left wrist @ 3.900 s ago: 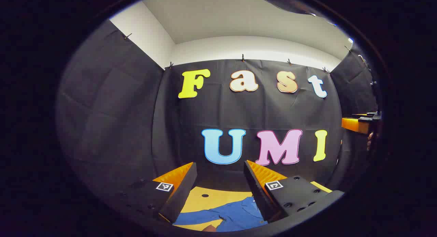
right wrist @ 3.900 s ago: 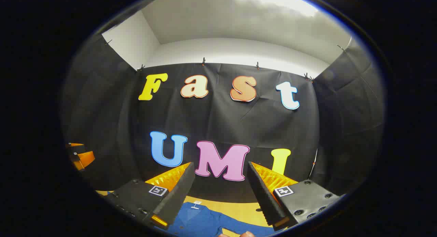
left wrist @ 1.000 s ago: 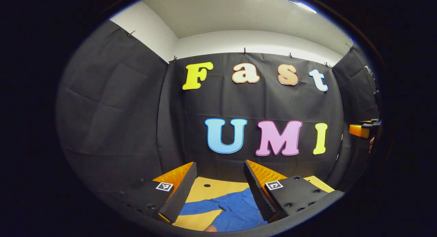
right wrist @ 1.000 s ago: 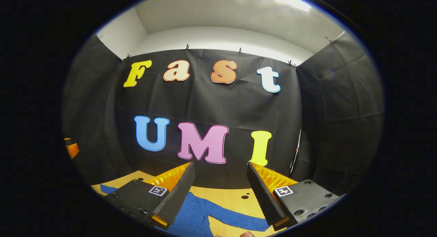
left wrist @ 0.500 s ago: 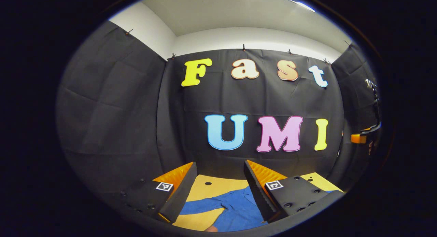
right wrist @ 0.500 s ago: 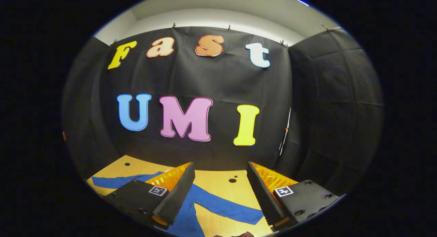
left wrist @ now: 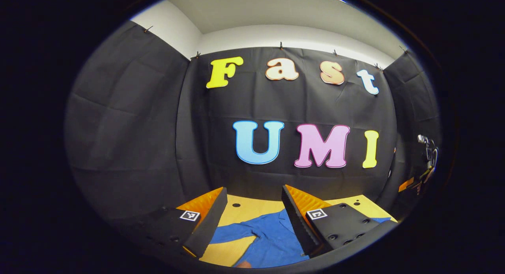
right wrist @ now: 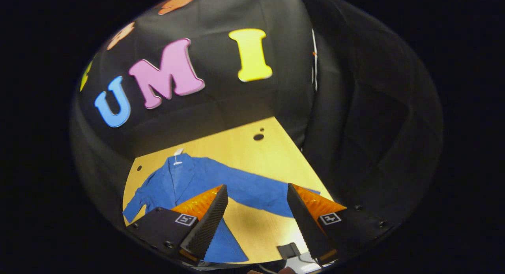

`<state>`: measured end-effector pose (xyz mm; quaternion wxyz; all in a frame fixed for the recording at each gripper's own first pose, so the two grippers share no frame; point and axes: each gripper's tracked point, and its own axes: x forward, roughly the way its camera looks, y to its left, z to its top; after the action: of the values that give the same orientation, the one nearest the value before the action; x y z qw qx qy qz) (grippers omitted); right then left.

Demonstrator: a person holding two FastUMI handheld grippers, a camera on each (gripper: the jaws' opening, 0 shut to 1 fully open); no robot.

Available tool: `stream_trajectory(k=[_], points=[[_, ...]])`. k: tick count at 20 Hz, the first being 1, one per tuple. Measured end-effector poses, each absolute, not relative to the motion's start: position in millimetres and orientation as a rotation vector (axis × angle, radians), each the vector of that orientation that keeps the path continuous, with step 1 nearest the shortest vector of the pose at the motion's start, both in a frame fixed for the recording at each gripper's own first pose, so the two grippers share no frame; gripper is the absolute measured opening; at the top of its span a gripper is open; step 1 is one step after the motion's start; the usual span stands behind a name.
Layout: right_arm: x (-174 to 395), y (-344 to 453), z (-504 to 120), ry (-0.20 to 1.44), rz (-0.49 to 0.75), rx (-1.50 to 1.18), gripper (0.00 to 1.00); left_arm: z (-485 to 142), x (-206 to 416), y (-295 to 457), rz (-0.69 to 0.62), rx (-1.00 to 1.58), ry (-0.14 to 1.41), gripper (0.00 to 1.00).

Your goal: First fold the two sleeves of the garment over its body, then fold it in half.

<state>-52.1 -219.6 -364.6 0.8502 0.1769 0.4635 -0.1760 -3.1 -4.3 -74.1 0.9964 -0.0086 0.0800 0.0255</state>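
A blue garment (right wrist: pixel 189 179) lies spread flat on the wooden table (right wrist: pixel 252 151), collar toward the black cloth wall (right wrist: pixel 221 96) at 12 o'clock. Nothing is folded yet: in the right gripper view one sleeve (right wrist: pixel 256 193) runs straight out toward 4 o'clock and the other sleeve (right wrist: pixel 136 203) droops toward 8 o'clock, both lying off the body. By the look of it, both sleeve folds and the fold in half are left to do.

The right gripper (right wrist: pixel 255 213) is tipped down over the table with its jaws wide apart and empty. The long sleeve passes between and beyond its fingers, but whether they are touching the fabric or above it cannot be told. Its aim suggests that sleeve is the first target.

The left gripper (left wrist: pixel 254 214) is held nearer level, looking mostly at the wall, with the garment (left wrist: pixel 268 238) at the 6 o'clock edge of its view. Its jaws are also spread wide and hold nothing. One sleeve (left wrist: pixel 232 235) reaches toward 9 o'clock between its fingers. Part of a gripper (left wrist: pixel 408 184) shows at about 4 o'clock in that view, too small to read.
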Motion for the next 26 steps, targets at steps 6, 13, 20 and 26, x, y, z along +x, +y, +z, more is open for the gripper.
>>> stream_trajectory(k=[6, 13, 20, 26], points=[[-89, -251, -491, 1.324, -0.528, 0.510, 0.97, -89, -4, 4, 0.117, -0.048, 0.210, 0.80], [-123, -275, -561, 1.593, -0.631, 0.565, 0.97, -94, -1, -3, 0.166, -0.022, 0.231, 0.80], [-139, -267, -596, 1.652, -0.693, 0.682, 0.98, -97, 6, -11, 0.184, 0.010, 0.244, 0.81], [-141, -268, -598, 1.648, -0.687, 0.682, 0.97, -92, 5, -11, 0.189, 0.046, 0.234, 0.81]])
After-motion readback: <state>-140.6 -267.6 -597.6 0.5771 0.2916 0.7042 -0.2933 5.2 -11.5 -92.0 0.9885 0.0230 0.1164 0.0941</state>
